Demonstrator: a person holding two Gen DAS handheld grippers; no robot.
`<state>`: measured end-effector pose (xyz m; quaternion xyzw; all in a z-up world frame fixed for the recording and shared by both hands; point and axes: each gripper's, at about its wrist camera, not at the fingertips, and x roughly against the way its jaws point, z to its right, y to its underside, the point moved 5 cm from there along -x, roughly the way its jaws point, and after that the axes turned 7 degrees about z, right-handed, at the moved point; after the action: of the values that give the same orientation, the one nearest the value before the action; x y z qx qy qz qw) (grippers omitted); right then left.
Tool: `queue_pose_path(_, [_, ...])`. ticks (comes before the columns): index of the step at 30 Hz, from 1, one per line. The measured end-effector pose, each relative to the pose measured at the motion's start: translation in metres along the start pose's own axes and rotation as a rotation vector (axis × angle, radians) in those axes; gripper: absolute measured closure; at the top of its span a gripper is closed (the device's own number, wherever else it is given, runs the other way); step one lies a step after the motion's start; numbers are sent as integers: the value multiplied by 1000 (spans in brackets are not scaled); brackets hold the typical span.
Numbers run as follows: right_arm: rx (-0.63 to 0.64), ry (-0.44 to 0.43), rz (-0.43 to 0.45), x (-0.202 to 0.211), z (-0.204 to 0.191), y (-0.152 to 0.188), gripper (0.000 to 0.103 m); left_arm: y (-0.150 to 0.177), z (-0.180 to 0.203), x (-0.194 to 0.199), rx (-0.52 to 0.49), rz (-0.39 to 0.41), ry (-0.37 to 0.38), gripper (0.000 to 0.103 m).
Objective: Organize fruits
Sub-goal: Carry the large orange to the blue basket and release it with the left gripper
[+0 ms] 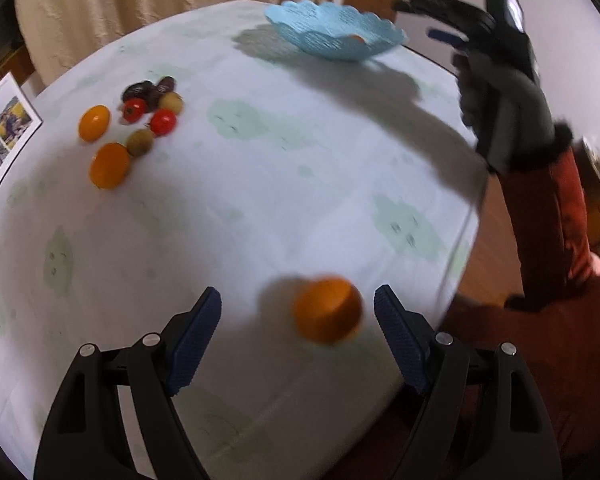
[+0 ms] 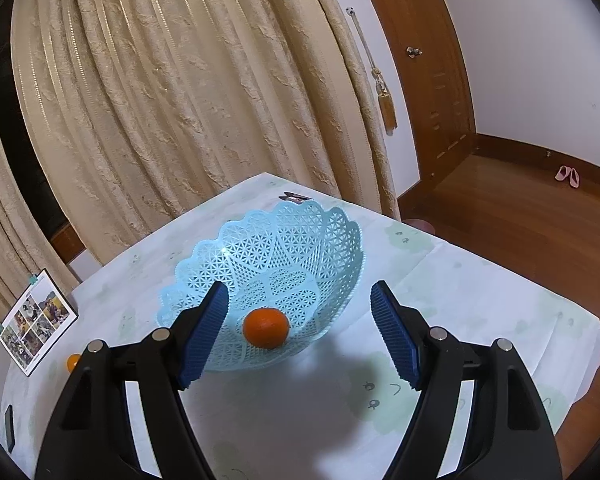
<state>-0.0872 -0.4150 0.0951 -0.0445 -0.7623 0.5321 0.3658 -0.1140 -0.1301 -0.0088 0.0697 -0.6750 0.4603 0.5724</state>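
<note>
One tangerine point(image 2: 266, 327) lies in the blue lattice basket point(image 2: 320, 240) beneath the released right gripper point(image 2: 299, 330); the left gripper point(image 1: 298, 338), spread wide, frames another orange point(image 1: 327, 314), needing closure

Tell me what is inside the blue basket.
One orange lies on the floor of the blue basket, seen from the right wrist. The right gripper's finger covers the basket's near-left part.
</note>
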Motion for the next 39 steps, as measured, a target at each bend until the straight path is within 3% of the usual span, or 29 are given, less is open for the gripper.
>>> queue_pose_path(6, [-13,-6,13,5,4,-4,28,7,6,-17,-8,-57,24,48])
queue_pose_path(11, [-27,-6,18,7,9,-6,28,-1,3,-24,-1,-38,9,53])
queue_pose_path(13, [-28,-7,20,7,9,-7,28,-6,3,-26,1,-33,8,63])
queue_pose_path(16, [-34,-6,24,8,12,-9,28,-20,3,-28,-11,-9,-20,63])
queue_pose_path(20, [-50,3,34,10,18,-12,28,-61,8,-26,-29,74,-26,63])
queue_pose_path(25, [-59,18,32,9,23,-13,28,-145,23,-31,-66,224,-28,63])
queue_pose_path(29, [-62,33,29,7,28,-12,28,-203,31,-57,-66,254,-25,63])
queue_pose_path(39, [-76,55,-11,-8,39,-3,28,-267,33,-102,-46,265,-12,63])
